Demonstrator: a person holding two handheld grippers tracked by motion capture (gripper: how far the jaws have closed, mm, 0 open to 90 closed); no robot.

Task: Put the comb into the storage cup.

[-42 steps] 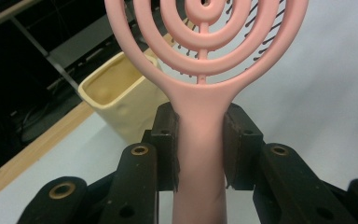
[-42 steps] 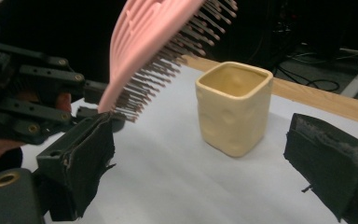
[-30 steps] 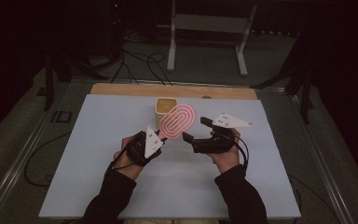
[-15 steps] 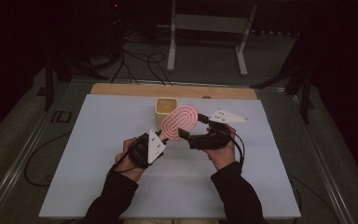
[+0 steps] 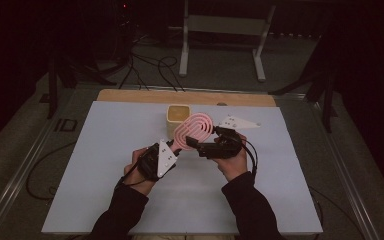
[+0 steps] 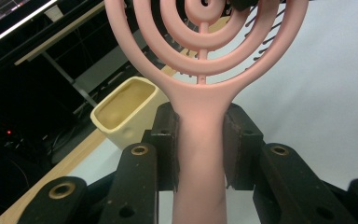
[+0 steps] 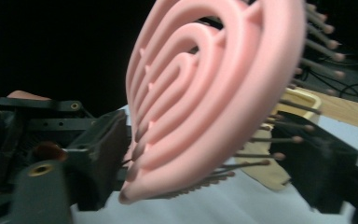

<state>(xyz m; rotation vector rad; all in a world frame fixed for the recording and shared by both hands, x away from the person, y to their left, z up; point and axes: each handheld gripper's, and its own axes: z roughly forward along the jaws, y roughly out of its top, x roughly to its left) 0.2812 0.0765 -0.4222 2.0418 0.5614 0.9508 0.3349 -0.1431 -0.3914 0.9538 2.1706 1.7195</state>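
A pink hairbrush (image 5: 195,131) with a ringed head and thin bristles is held above the table. My left gripper (image 5: 176,148) is shut on its handle (image 6: 199,140), a pad pressed on each side. My right gripper (image 5: 201,136) comes in from the right with the brush head (image 7: 214,93) between its jaws. Those jaws have just been closing. In the right gripper view one jaw stands behind the head's back and the other at the bristle tips (image 7: 298,139), with no firm press visible. A person's hands hold both grippers.
A cream square cup (image 5: 179,119) stands on the pale blue table top (image 5: 105,175) just behind the brush, also seen as the cup (image 6: 121,109). A wooden strip (image 5: 180,97) runs along the far edge. Cables and a metal stand lie on the floor beyond.
My right gripper has edged left and forward to the brush head, and its jaws now sit around it. The left gripper and the handle stayed put.
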